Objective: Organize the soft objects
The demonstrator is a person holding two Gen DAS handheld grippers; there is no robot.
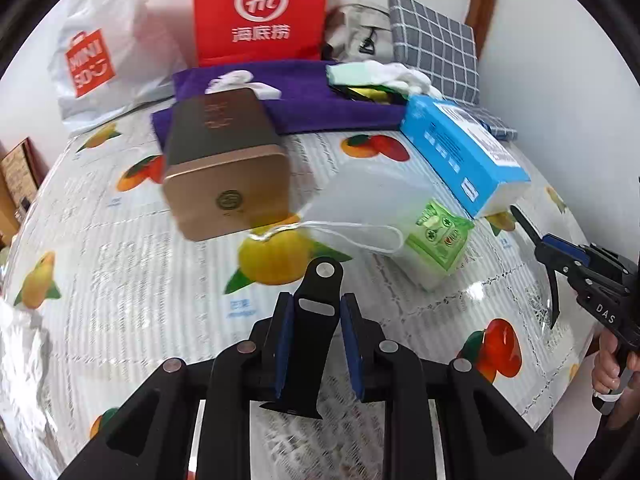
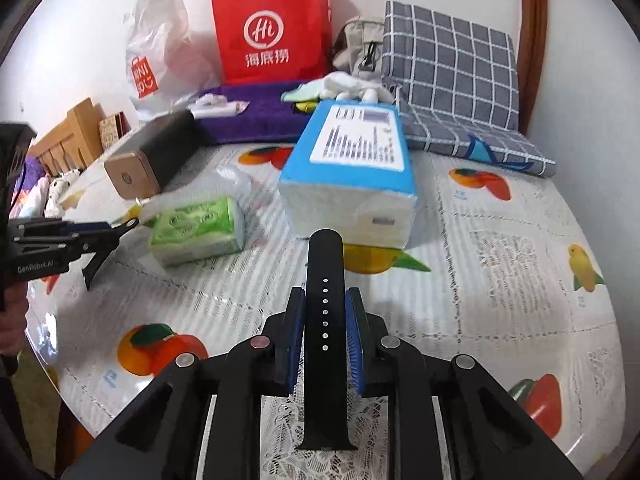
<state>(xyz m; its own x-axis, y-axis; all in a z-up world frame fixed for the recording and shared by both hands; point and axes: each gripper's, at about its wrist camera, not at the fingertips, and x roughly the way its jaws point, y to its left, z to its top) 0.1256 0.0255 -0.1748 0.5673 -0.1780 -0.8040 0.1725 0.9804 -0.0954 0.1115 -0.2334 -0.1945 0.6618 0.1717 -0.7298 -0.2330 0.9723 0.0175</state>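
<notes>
Fruit-print tablecloth [image 2: 500, 240] covers a round table backed by a white wall. Each of 2 handheld claws pinches 1 black watch strap: the left gripper [image 1: 318, 336] clamps the buckle strap [image 1: 310, 344], the right gripper [image 2: 325, 332] the holed strap [image 2: 325, 320]. Both straps hang over the cloth on the near side of the blue box [image 2: 352, 164]. Left of that box lie a green tissue pack [image 2: 200, 226] and a gold tin [image 2: 154, 158]; behind it, a purple towel [image 2: 256, 114].
</notes>
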